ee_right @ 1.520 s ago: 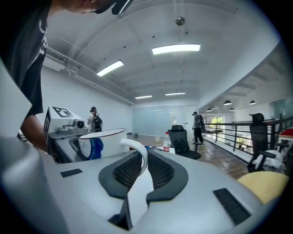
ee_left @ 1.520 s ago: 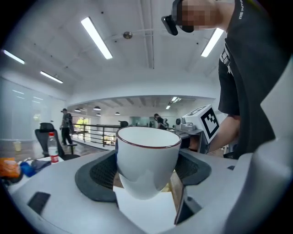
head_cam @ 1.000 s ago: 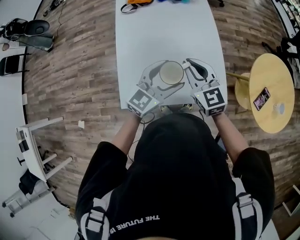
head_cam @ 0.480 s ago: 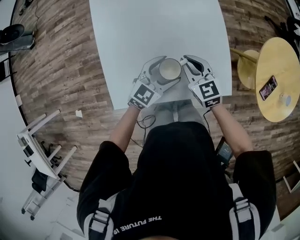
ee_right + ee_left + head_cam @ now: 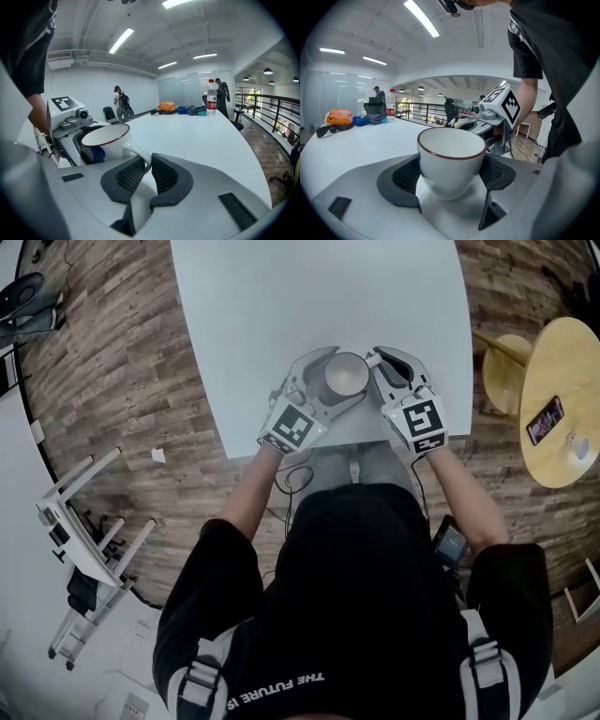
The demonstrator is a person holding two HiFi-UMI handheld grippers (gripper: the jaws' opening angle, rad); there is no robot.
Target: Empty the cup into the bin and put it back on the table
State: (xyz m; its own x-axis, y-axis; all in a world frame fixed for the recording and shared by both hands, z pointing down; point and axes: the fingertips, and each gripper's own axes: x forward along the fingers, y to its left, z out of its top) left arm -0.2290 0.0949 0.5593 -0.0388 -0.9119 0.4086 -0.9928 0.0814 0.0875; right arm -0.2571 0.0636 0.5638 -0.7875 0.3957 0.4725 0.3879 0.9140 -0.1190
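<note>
Two grippers have hold of one white cup (image 5: 346, 374) at the near edge of the long white surface (image 5: 281, 296), close in front of the person. The left gripper (image 5: 450, 176) has its jaws closed round the body of the cup, a dark ribbed pad pressing on each side of the bowl just below the rim. The right gripper (image 5: 146, 169) comes in from the other side and is nearly shut, its two pads pinching the cup's handle (image 5: 139, 158) between them. In the head view the two marker cubes sit side by side at the edge of the surface, with the cup between and just beyond them and the handle pointing toward the right gripper. The cup stands upright, has a thin dark red line round its lip, and its inside shows bare white. Whether its base rests on the surface or hangs just above it cannot be told. Far down the surface lie an orange bag (image 5: 166, 107) and a water bottle (image 5: 212, 96), well apart from the cup. To the person's right, off the surface, a round wooden table (image 5: 562, 456) stands on the plank floor (image 5: 122, 381) with a phone (image 5: 546, 420) lying on it.
</note>
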